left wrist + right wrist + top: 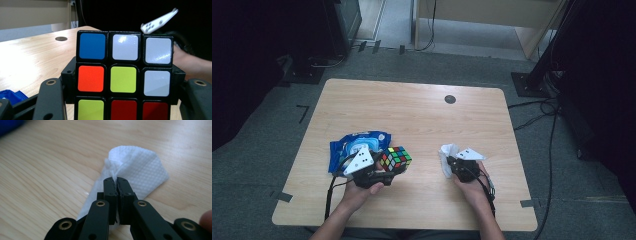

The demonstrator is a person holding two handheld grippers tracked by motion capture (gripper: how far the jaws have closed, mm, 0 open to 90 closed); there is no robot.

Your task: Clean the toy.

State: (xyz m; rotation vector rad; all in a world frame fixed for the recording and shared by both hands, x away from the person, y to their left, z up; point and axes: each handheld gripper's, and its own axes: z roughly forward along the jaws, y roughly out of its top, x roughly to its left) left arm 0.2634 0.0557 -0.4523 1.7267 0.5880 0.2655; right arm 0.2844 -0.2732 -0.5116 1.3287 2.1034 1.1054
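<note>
On the table [422, 120], the puzzle cube [395, 158] sits toward the near left, clamped between the jaws of the left gripper [384, 170], with the packet of wipes [354, 147] lying flat just behind and to the left of it. Well apart to the right, the wipe [447, 155] lies on the tabletop, one fold of it pinched upward between the closed jaws of the right gripper [453, 165]. A small round disc [450, 99] is set into the table near the far edge, behind both.
</note>
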